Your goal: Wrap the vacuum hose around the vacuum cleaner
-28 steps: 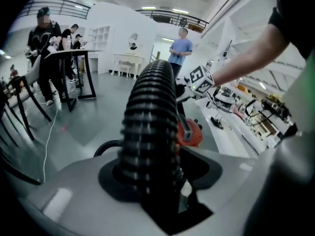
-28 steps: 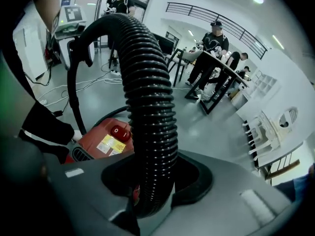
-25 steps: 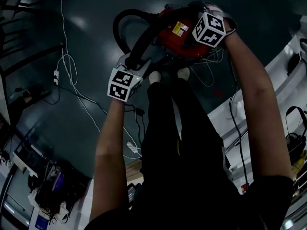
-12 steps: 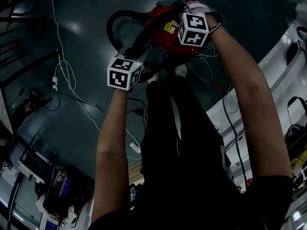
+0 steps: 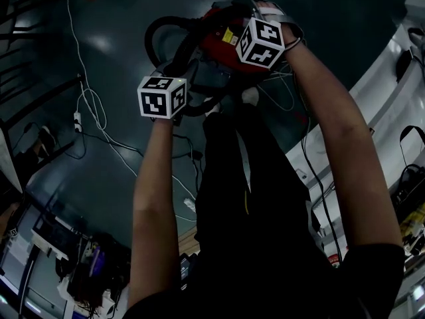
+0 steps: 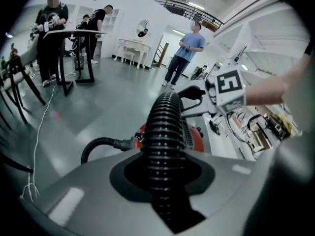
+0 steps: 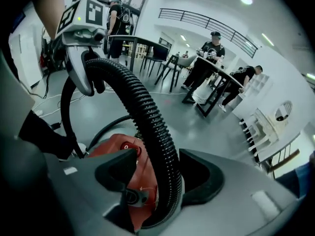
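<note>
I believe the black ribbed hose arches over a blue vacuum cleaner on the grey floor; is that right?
Not quite: the vacuum cleaner is red, not blue, as the right gripper view shows. The black ribbed hose does arch over it on the grey floor.

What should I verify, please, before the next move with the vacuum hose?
1. Left gripper clamps hose: ok, jaws just closed on it.
2. Right gripper released: ok, jaws just opened; hose rests against one pad only.
3. Hose joined to vacuum cleaner: ok.
4. Hose wrapped around cleaner: not ok, it arches above it.
5. White floor cable clear of hose: cannot tell.
</note>
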